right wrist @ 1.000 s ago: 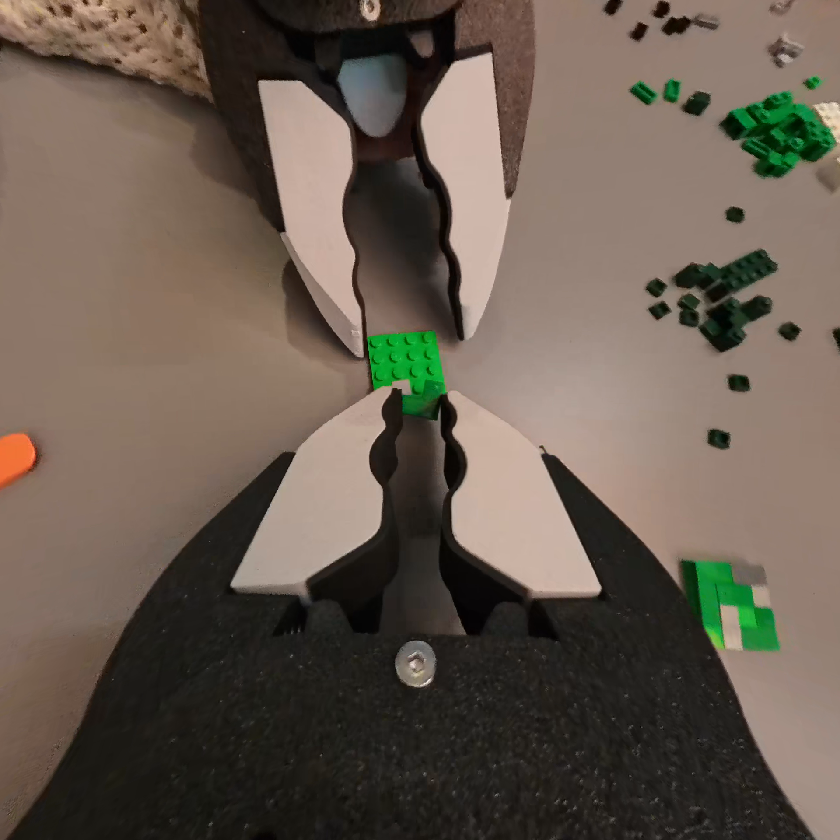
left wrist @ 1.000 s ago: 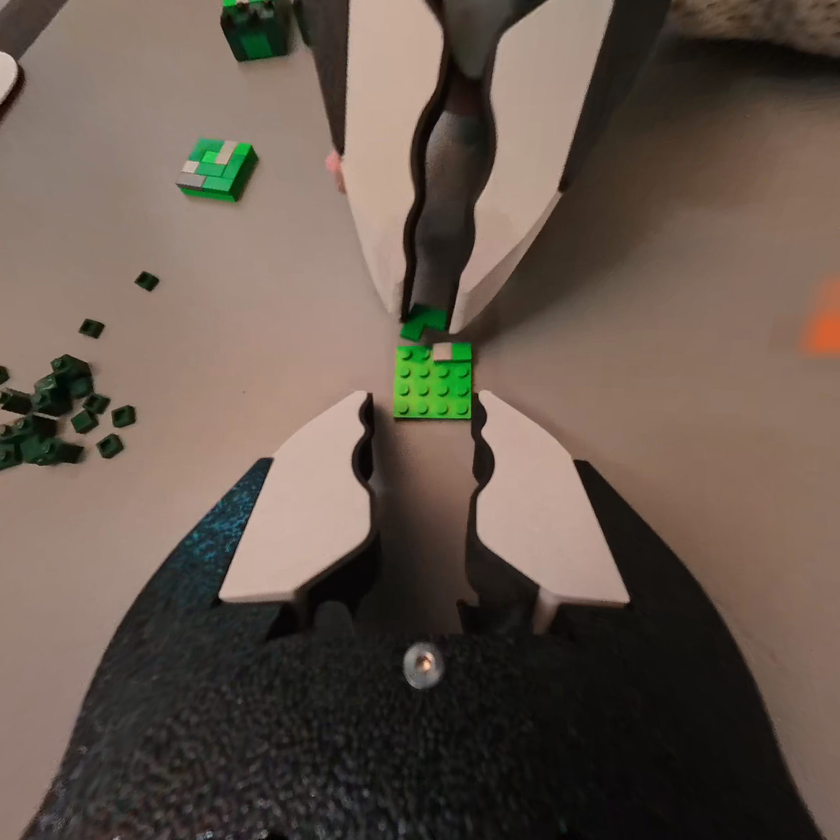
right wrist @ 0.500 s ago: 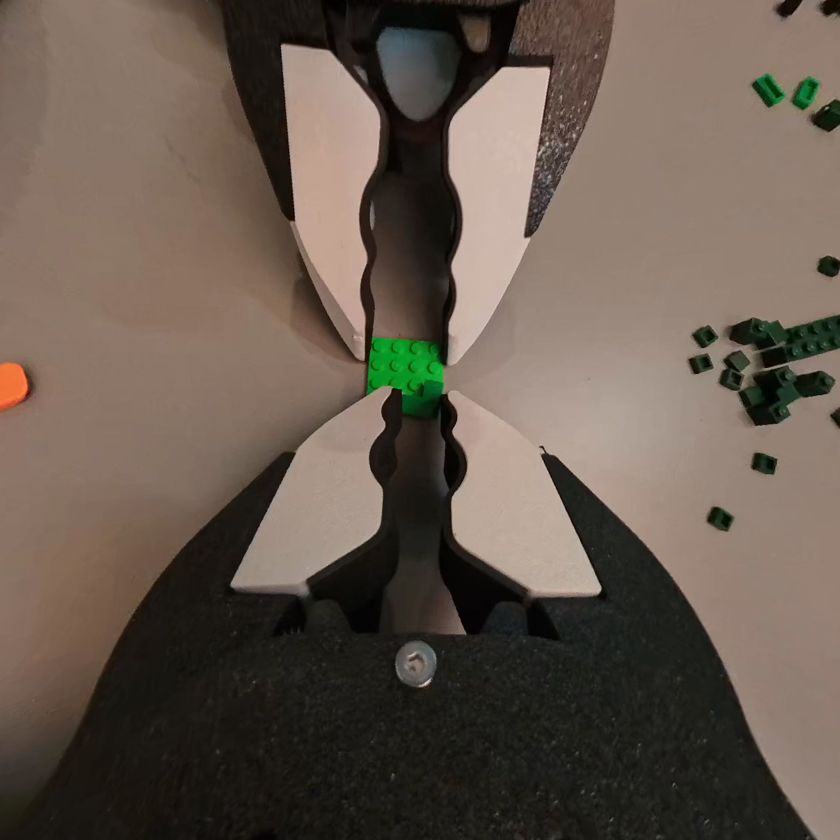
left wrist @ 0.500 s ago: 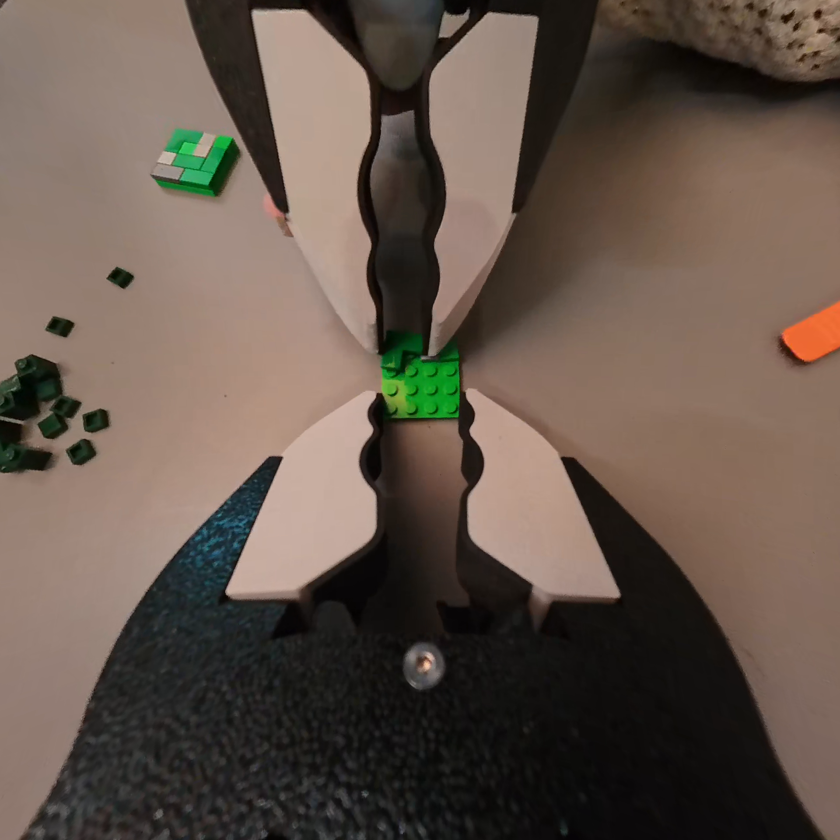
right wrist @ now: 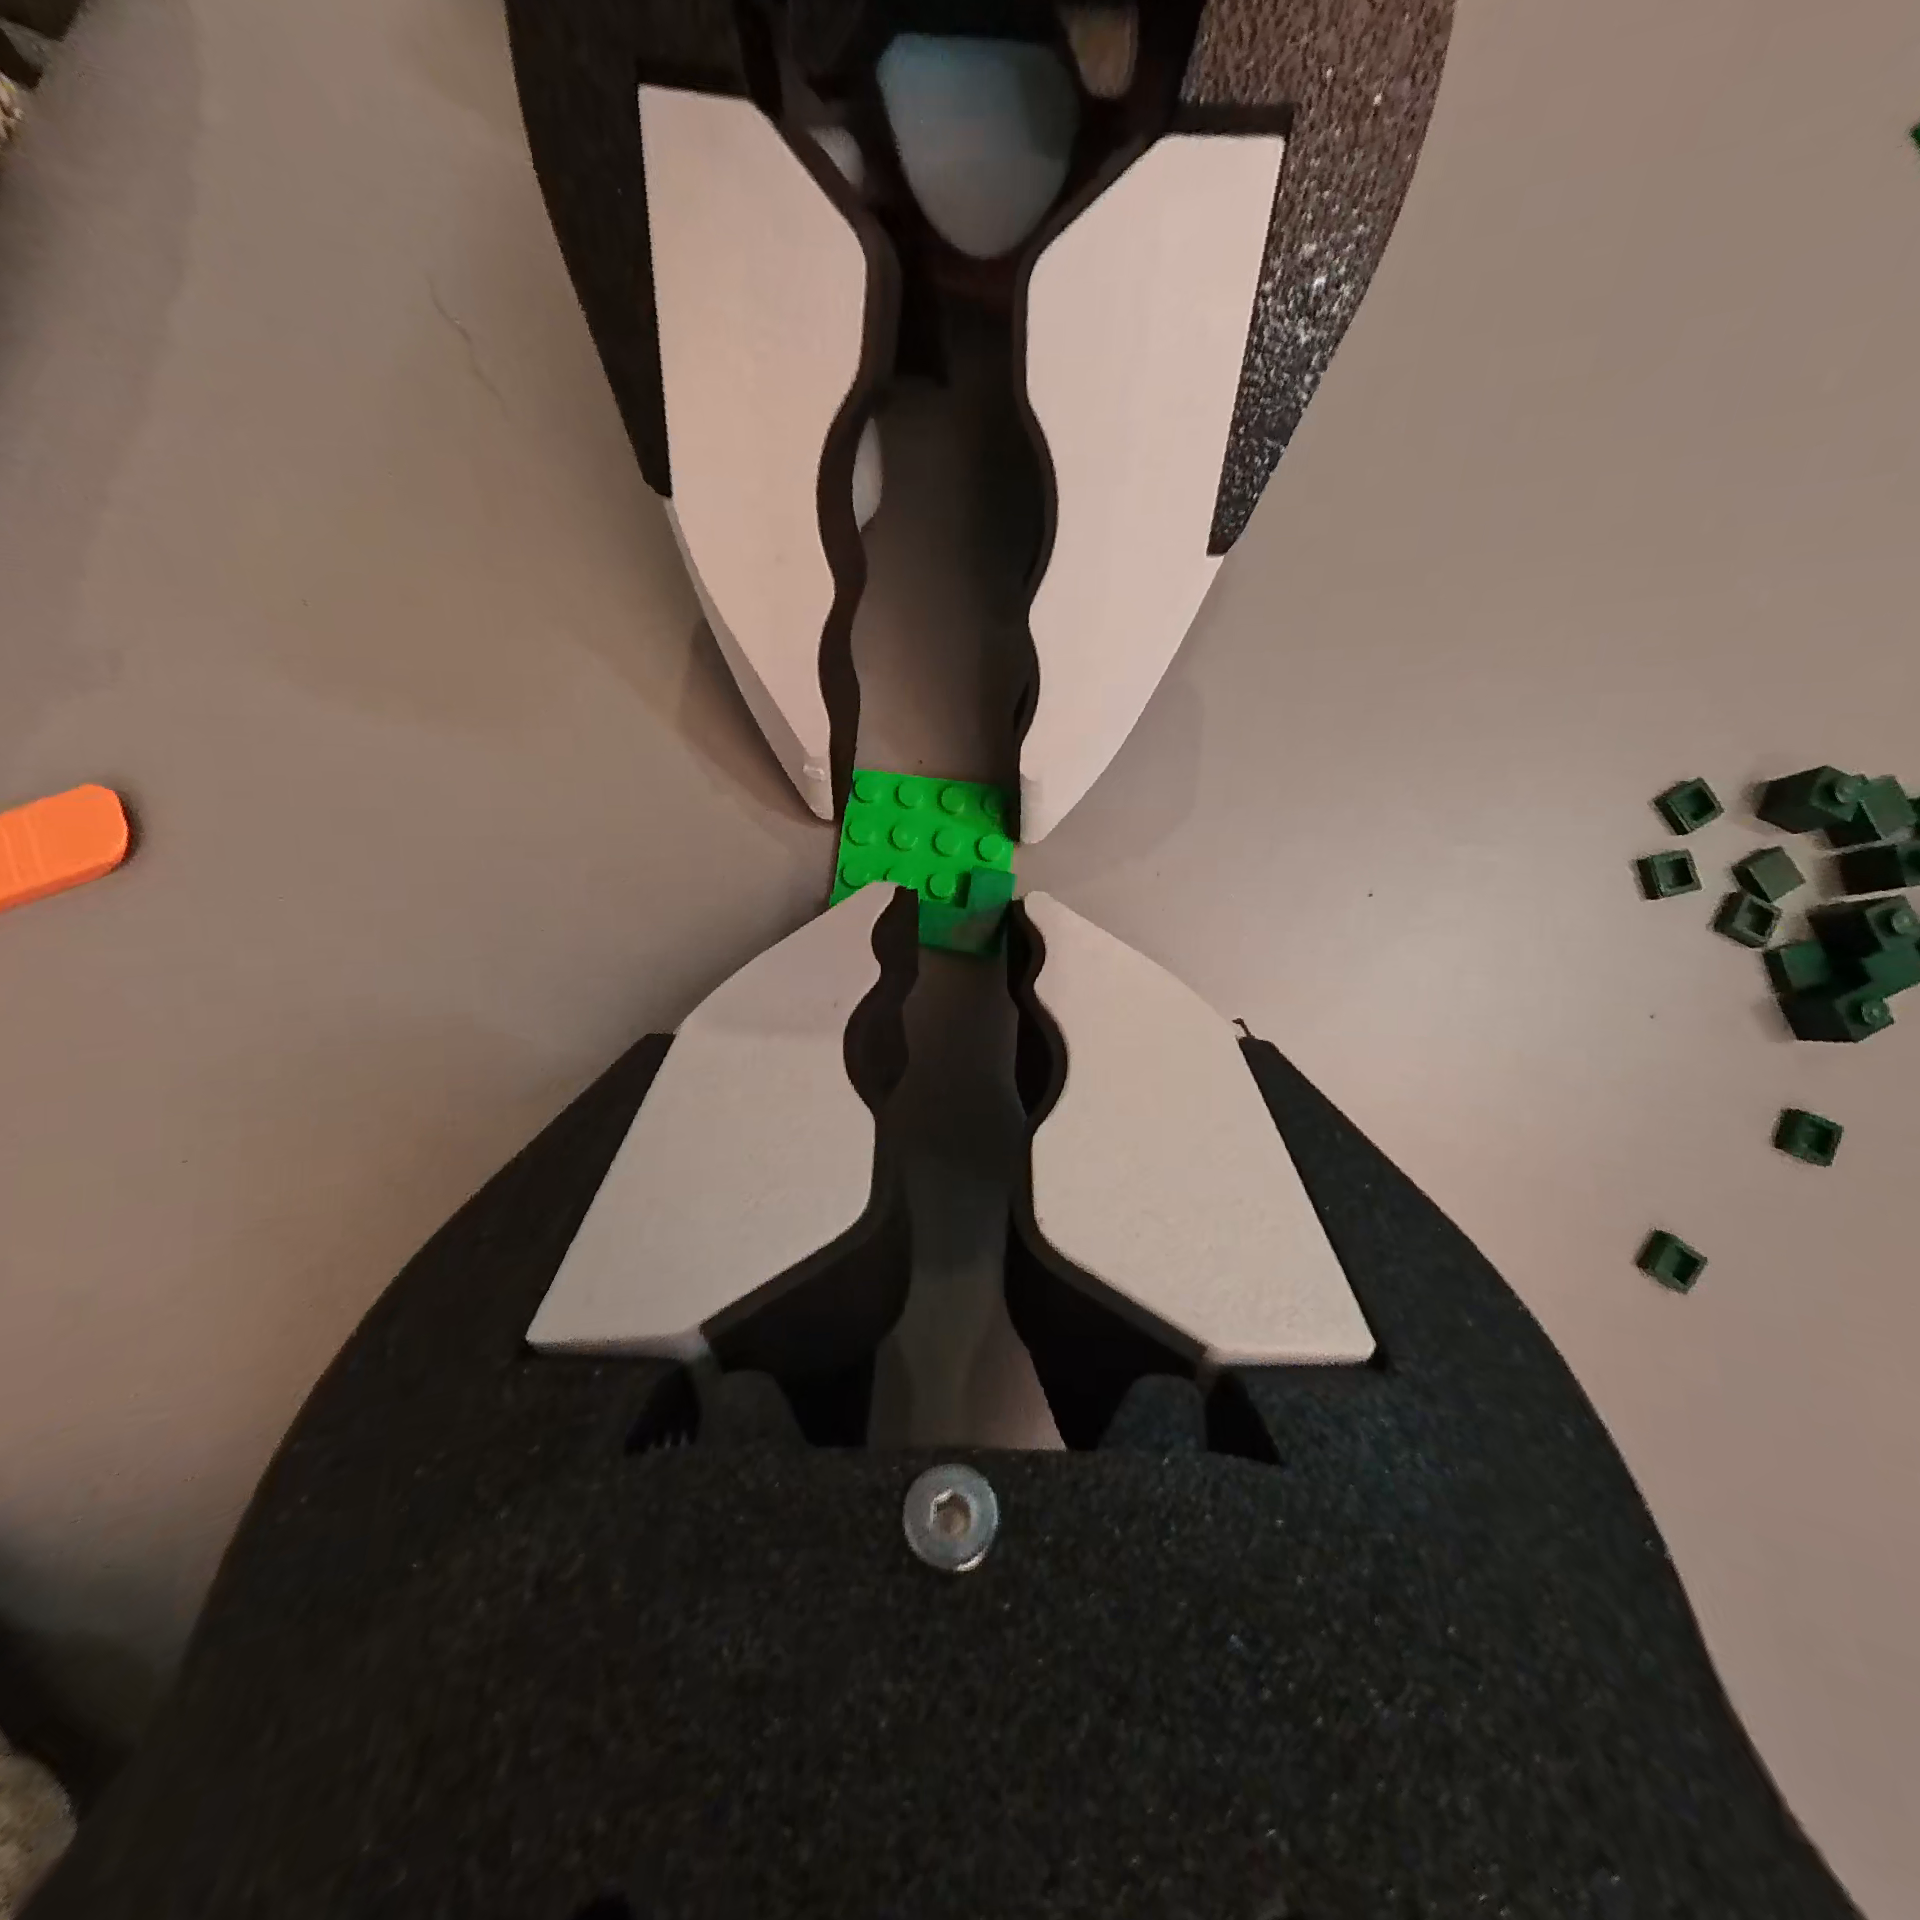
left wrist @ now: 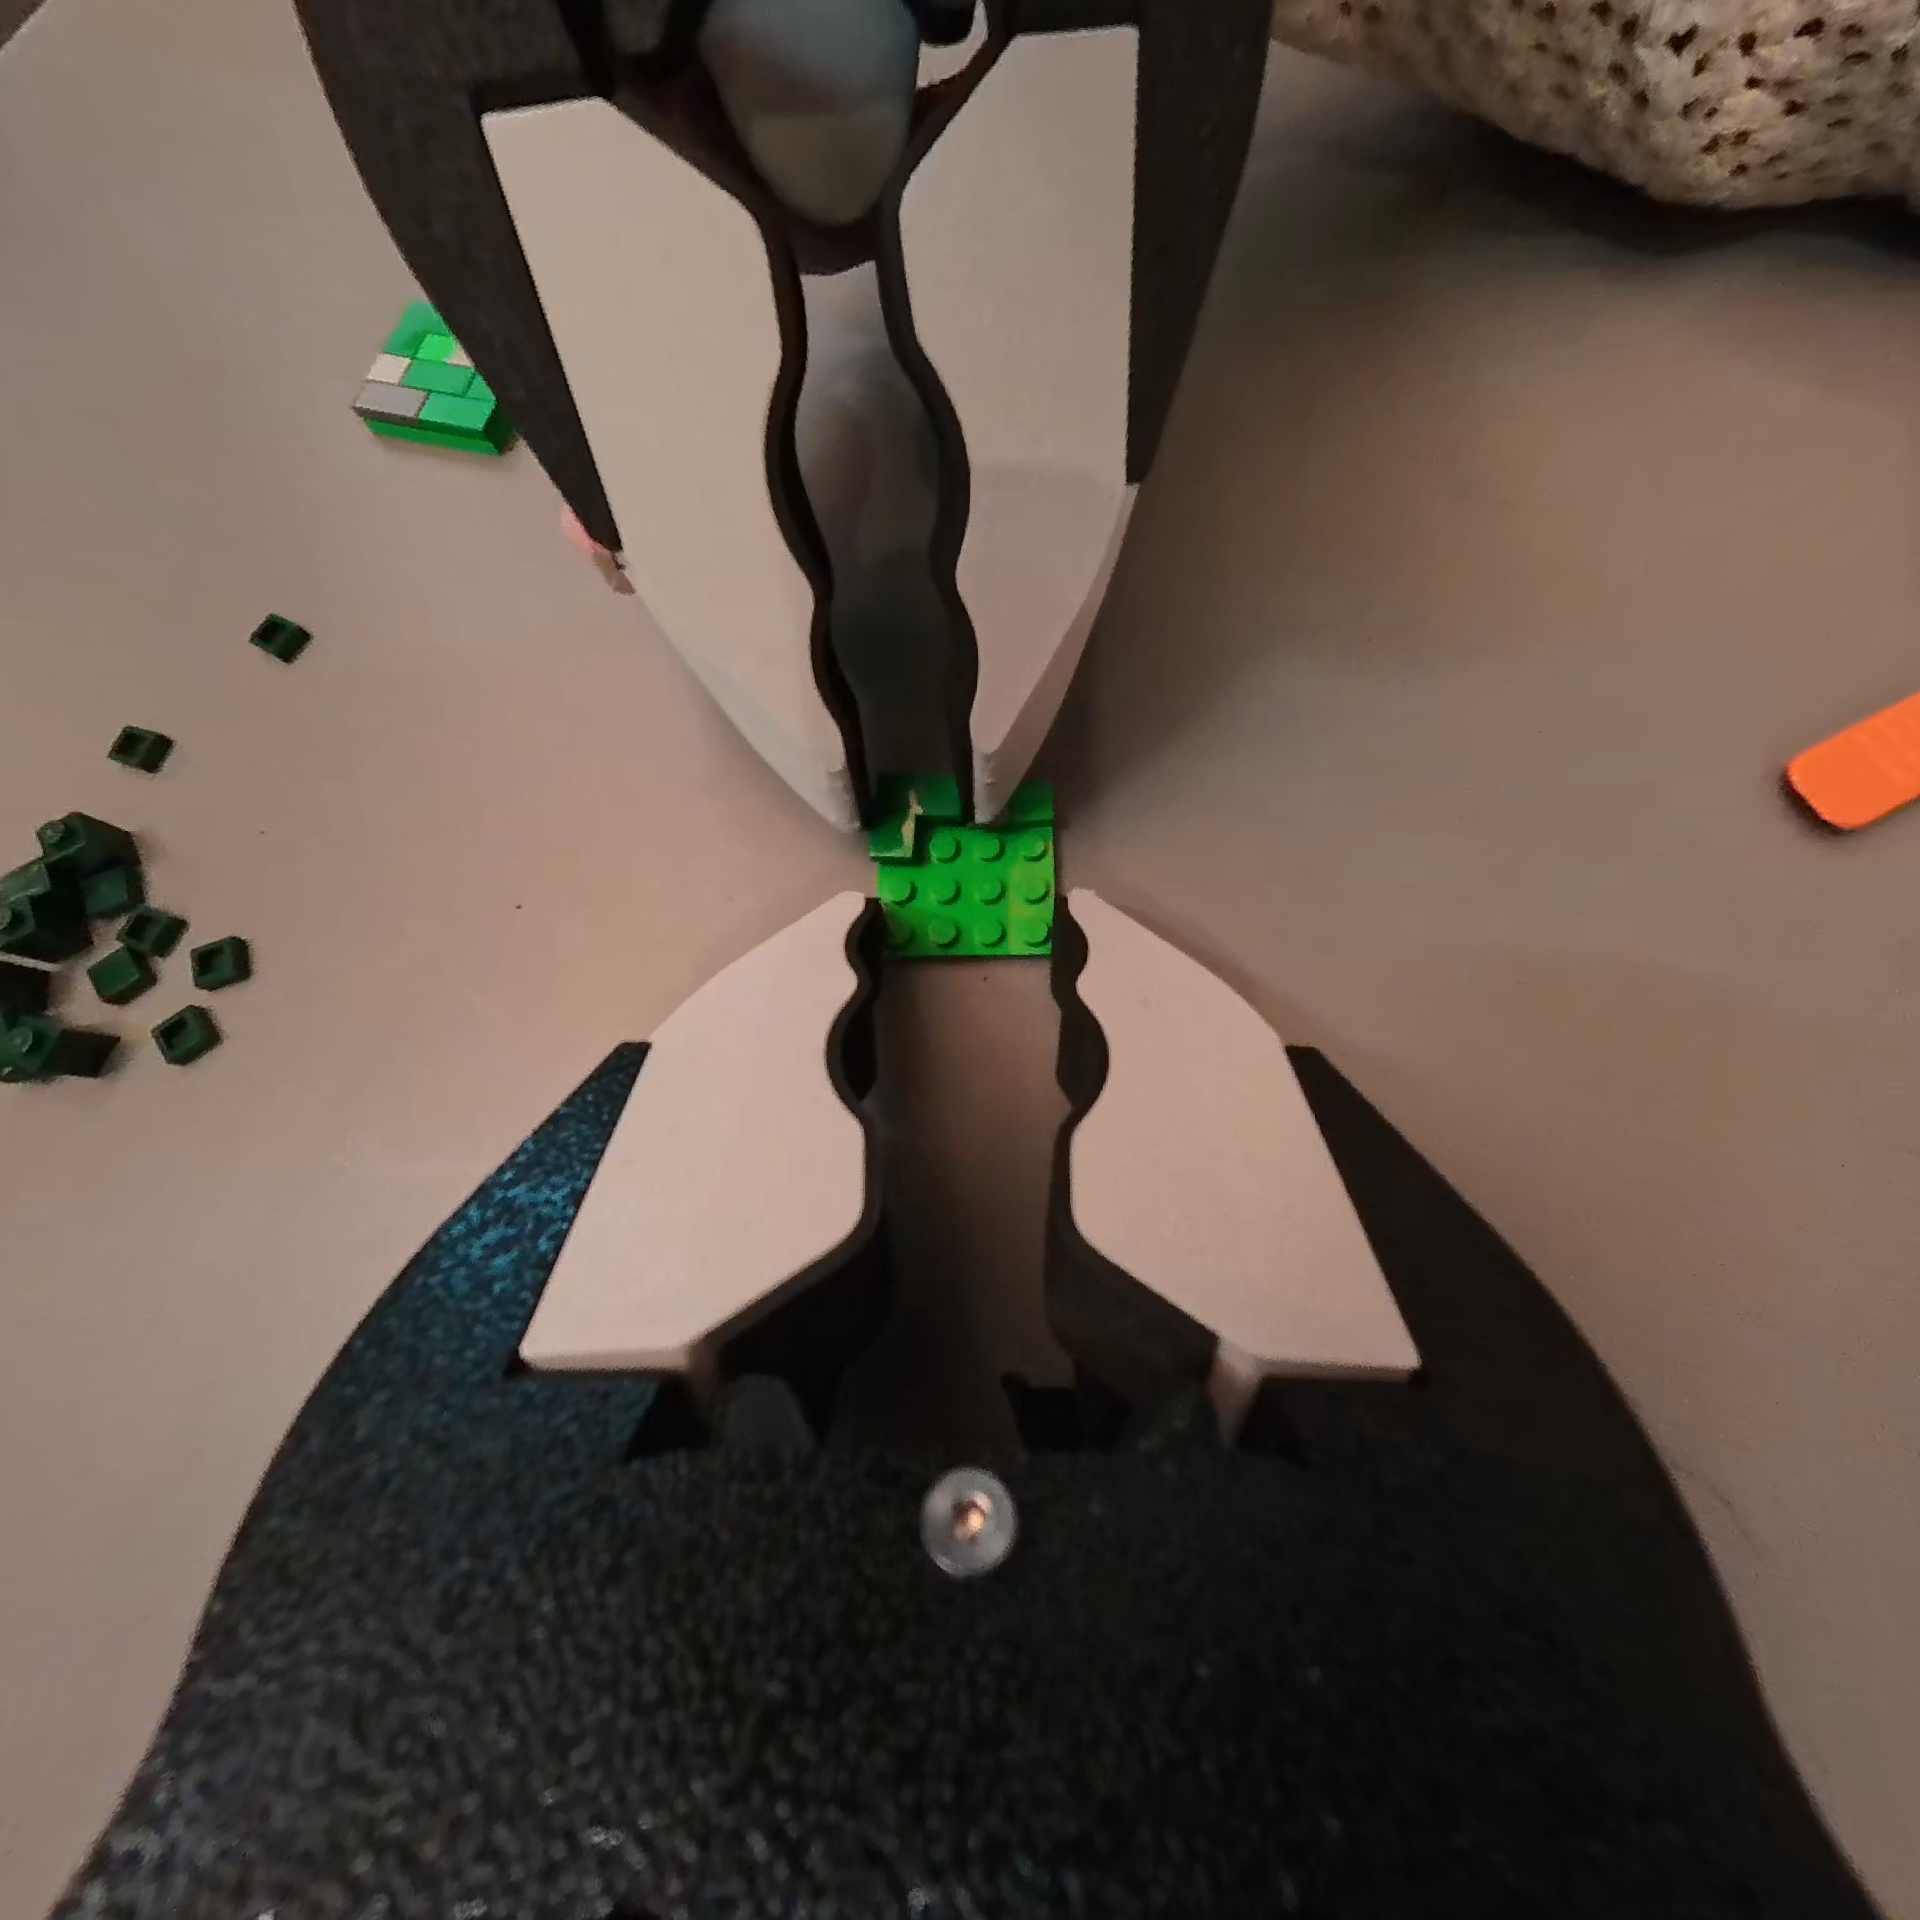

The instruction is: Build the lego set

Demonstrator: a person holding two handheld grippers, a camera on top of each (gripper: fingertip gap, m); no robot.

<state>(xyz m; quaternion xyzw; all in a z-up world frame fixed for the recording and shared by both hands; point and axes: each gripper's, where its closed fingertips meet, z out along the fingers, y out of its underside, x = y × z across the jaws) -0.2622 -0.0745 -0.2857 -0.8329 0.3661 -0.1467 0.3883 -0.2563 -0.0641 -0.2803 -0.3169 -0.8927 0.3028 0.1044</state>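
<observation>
Between both tools [left wrist: 966, 920] [right wrist: 961, 904], green plate [left wrist: 977, 904]

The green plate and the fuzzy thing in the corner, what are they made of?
The green plate looks like hard, shiny plastic: moulded round studs catch the light. The fuzzy thing looks like knitted or crocheted cream yarn, soft and matte, with small holes between the stitches; what it belongs to is out of view.

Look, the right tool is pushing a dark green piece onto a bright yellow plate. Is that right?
Almost. The plate is bright green, not yellow; the right wrist view shows its studs plainly. The rest holds: the right tool has the dark green piece between its tips at the plate's corner, while the left tool sits at the plate's opposite edge.
</observation>
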